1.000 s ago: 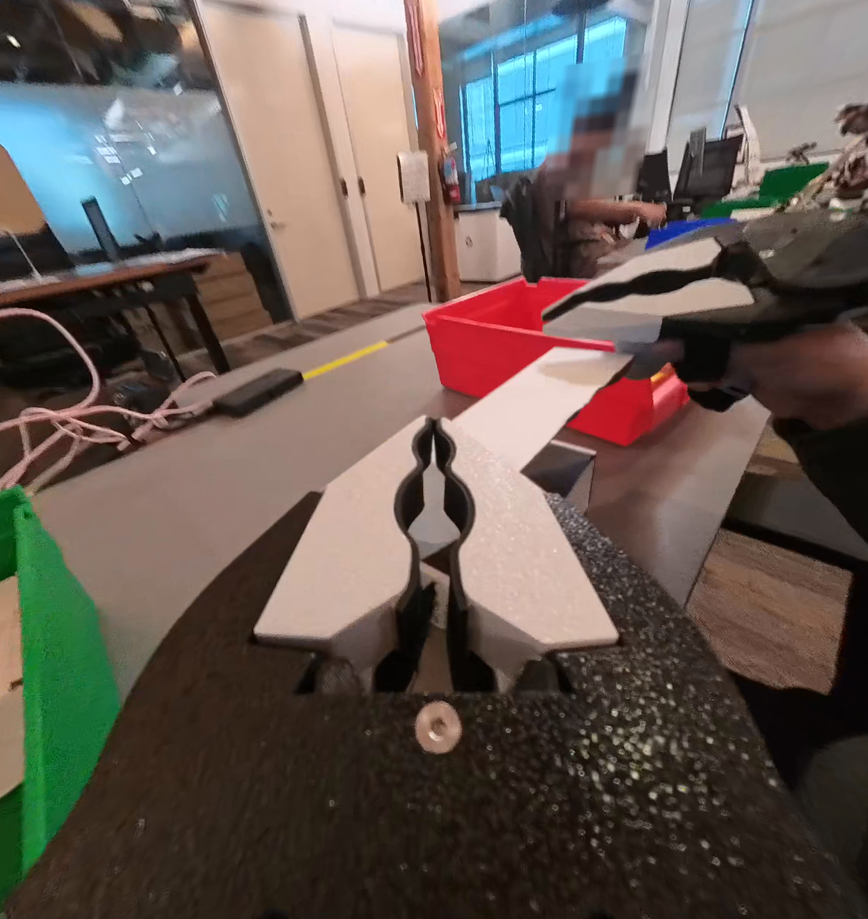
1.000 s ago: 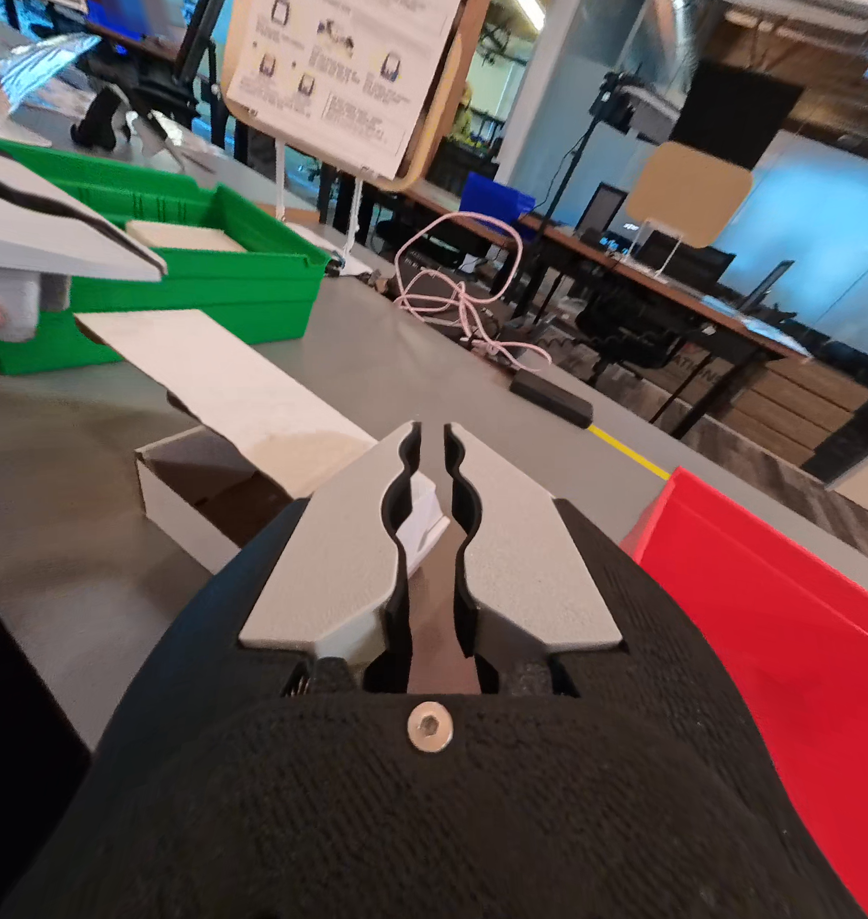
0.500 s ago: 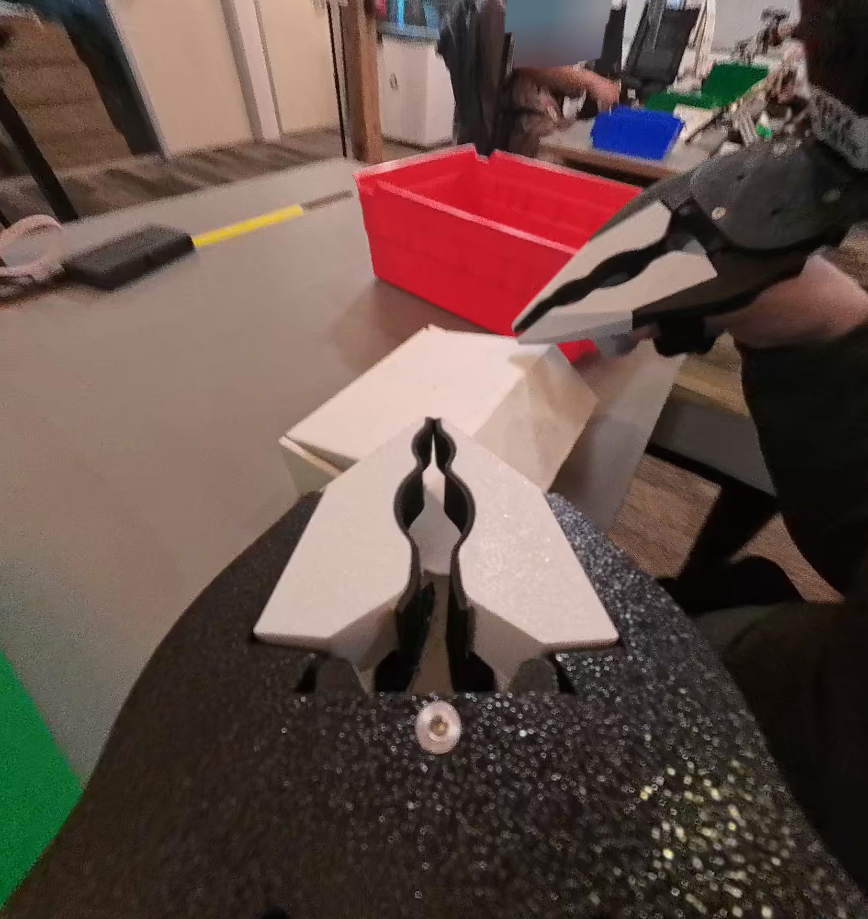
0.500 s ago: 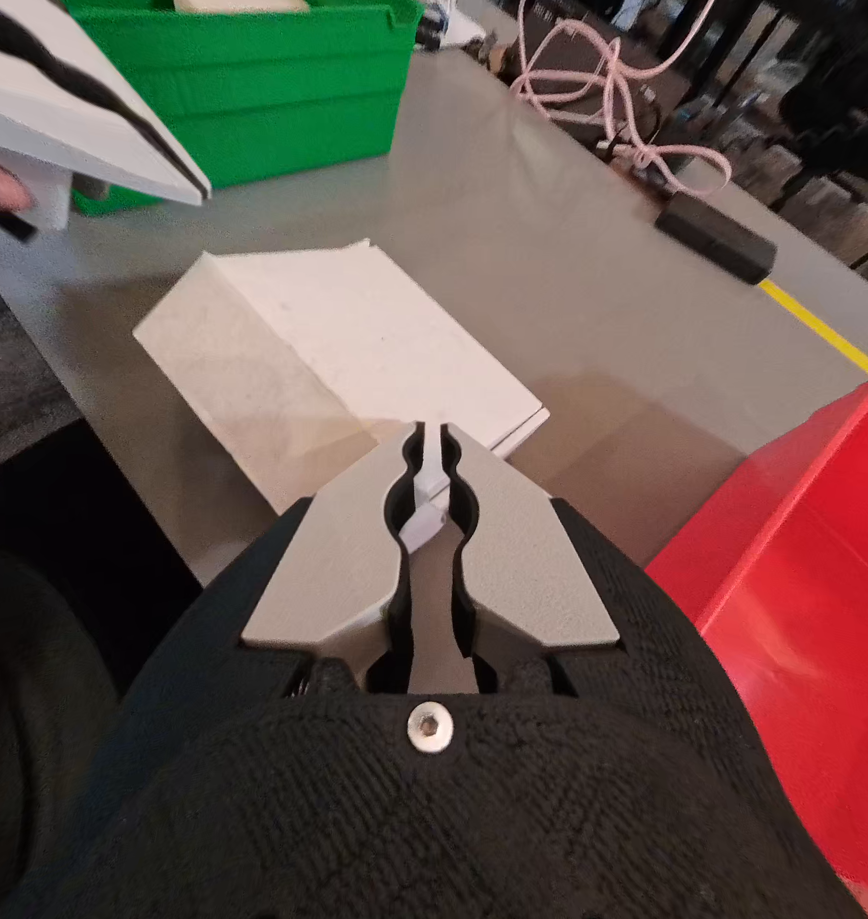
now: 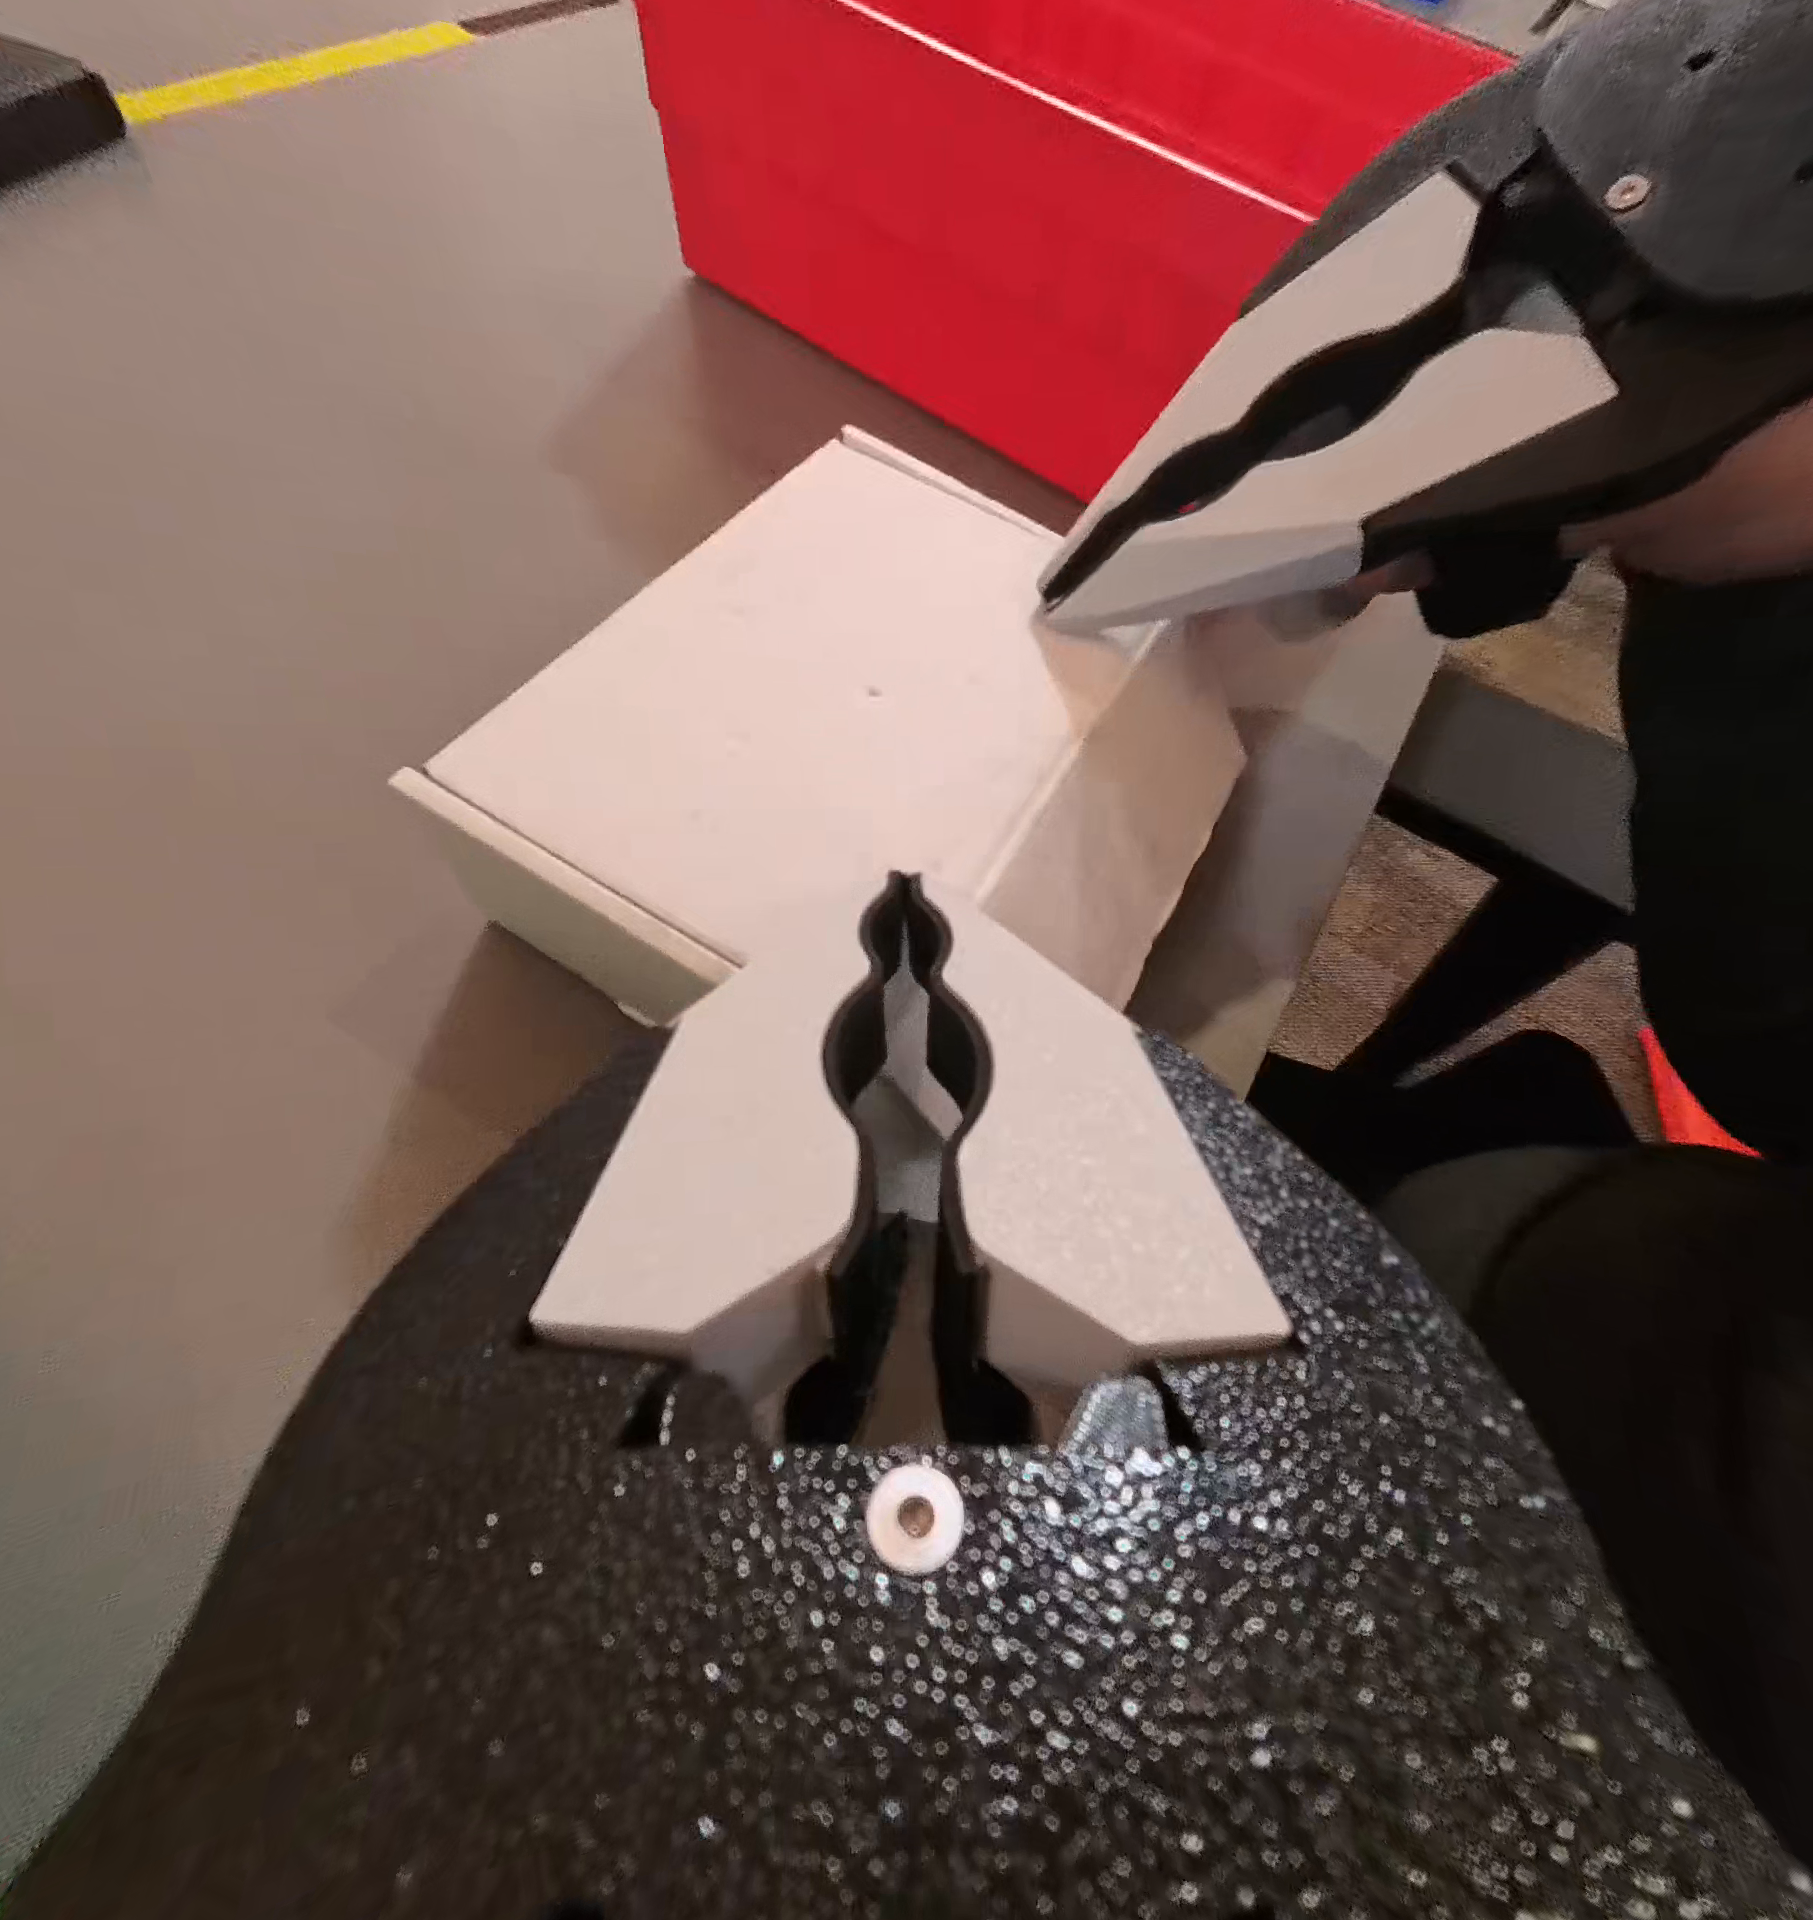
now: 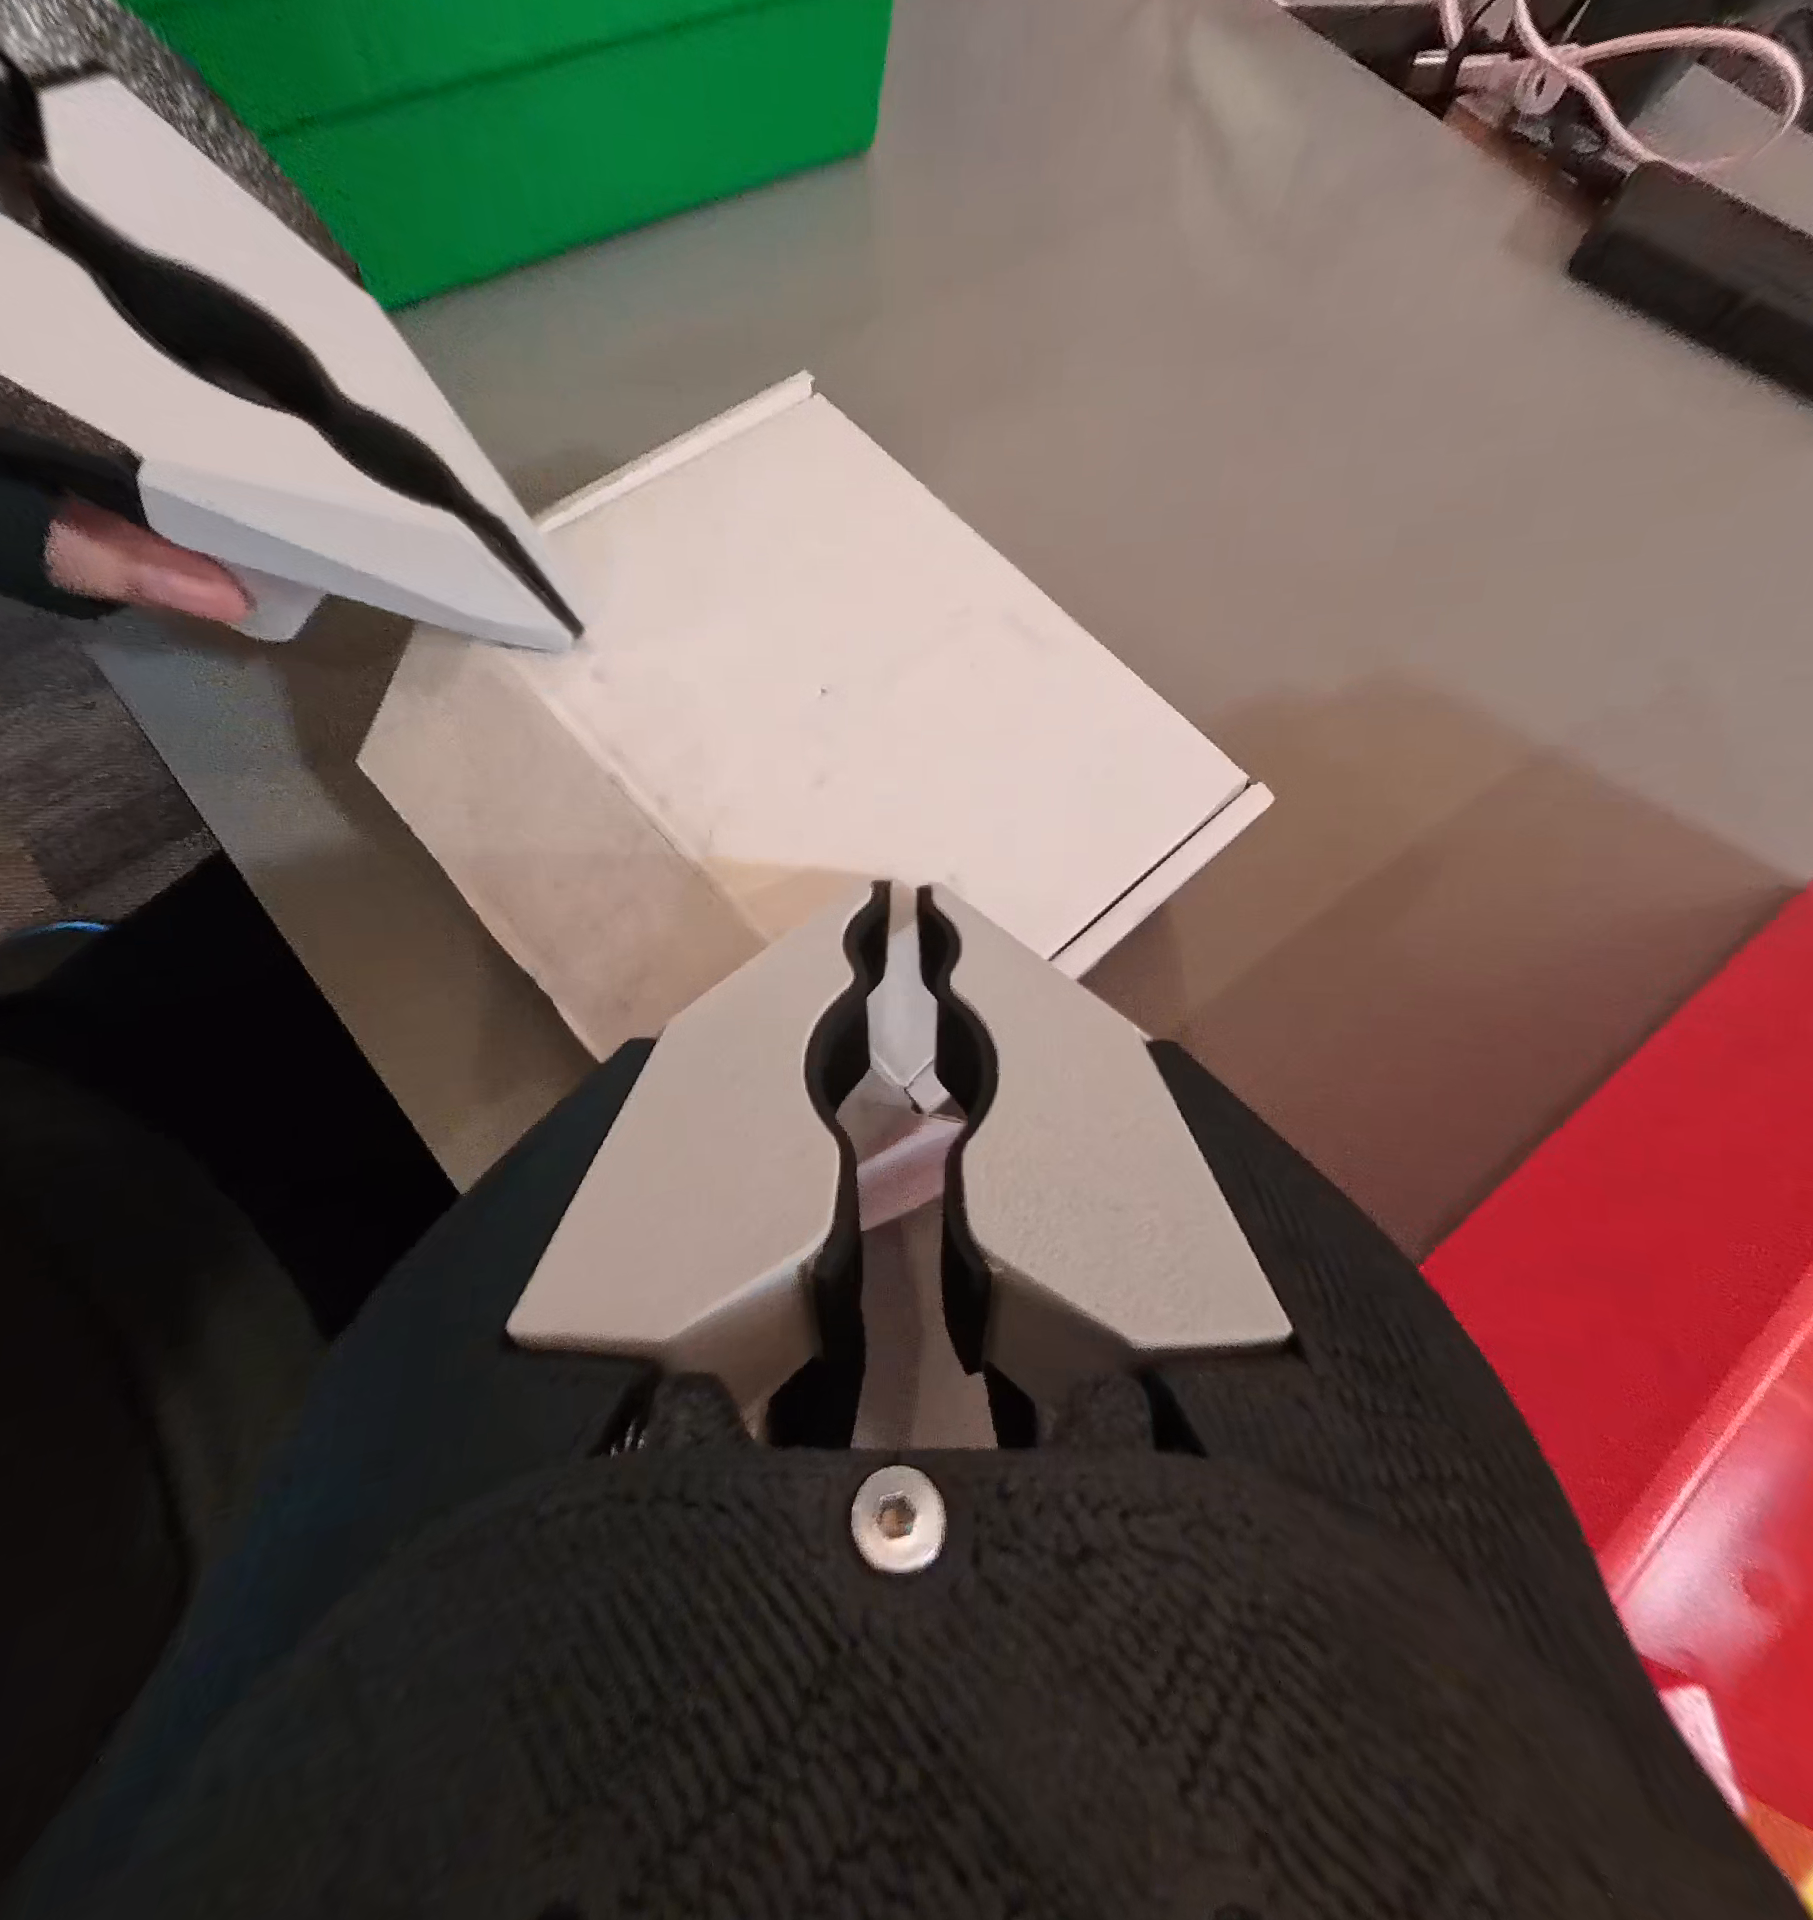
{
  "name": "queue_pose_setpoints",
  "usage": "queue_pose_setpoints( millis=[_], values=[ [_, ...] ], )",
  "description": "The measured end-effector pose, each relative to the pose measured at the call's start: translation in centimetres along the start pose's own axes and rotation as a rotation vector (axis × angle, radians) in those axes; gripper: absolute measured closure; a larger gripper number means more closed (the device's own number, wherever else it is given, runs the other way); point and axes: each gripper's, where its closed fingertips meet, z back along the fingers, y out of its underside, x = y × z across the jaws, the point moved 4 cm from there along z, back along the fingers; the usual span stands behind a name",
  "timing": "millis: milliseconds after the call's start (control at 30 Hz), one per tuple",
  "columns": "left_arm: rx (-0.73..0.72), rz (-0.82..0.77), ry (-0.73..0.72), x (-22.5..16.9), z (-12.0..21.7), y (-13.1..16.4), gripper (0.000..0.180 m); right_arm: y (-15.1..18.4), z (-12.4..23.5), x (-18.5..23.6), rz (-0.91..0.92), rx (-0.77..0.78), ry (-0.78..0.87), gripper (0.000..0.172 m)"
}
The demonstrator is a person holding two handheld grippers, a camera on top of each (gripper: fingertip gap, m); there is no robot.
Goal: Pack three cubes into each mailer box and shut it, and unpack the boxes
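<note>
White card makes up the one mailer box [image 5: 777,717] in view; it is lying flat near the front edge of the grey tabletop [image 5: 206,520] with its lid down and its front flap hanging over that edge. Two bins are flanking it, one red [image 5: 985,208] and one green [image 6: 569,135], both smooth plastic, with open tabletop stretching behind the box toward a black block [image 6: 1733,270] and one coil of pink cable [image 6: 1660,62]. Two grippers are working the box's near corners: the left gripper [image 5: 910,883] is showing its fingers closed tip to tip over the lid's corner, gripping nothing visible, while the right gripper [image 6: 900,888] is keeping a thin slit between its tips and pressing down onto the opposite corner.
</note>
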Motion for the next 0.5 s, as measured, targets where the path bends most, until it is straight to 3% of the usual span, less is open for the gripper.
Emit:
queue_pose_setpoints(
  millis=[33, 200, 300, 333, 433, 467, 500],
  values=[
    [-0.003, -0.011, -0.019, 0.1, 0.1, 0.0, 0.18, 0.0, 0.1, 0.0, 0.018, 0.006, 0.009, 0.169],
    [0.0, -0.015, -0.036, 0.4, 0.1, 0.0, 0.18, 0.0, 0.0, -0.1, 0.041, 0.017, 0.029, 0.172],
    [-0.074, -0.043, -0.017, 0.4, 0.9, -0.8, 0.18, 0.0, 0.9, -0.3, 0.07, 0.003, 0.039, 0.159],
    [-0.119, -0.065, 0.005, 0.3, 1.3, -1.4, 0.171, -0.3, 1.4, -0.3, 0.087, -0.029, 0.032, 0.155],
    [-0.155, -0.179, 0.073, -0.6, 1.7, -2.5, 0.059, -2.0, 3.6, -1.0, 0.088, -0.186, 0.057, 0.144],
    [-0.074, -0.267, 0.072, -0.7, 1.1, -2.1, 0.03, -2.6, 4.4, -1.1, 0.097, -0.247, 0.07, 0.141],
    [0.029, -0.353, 0.045, -0.4, 0.3, -1.6, 0.022, -3.1, 5.3, -1.2, 0.114, -0.304, 0.081, 0.14]
  ],
)
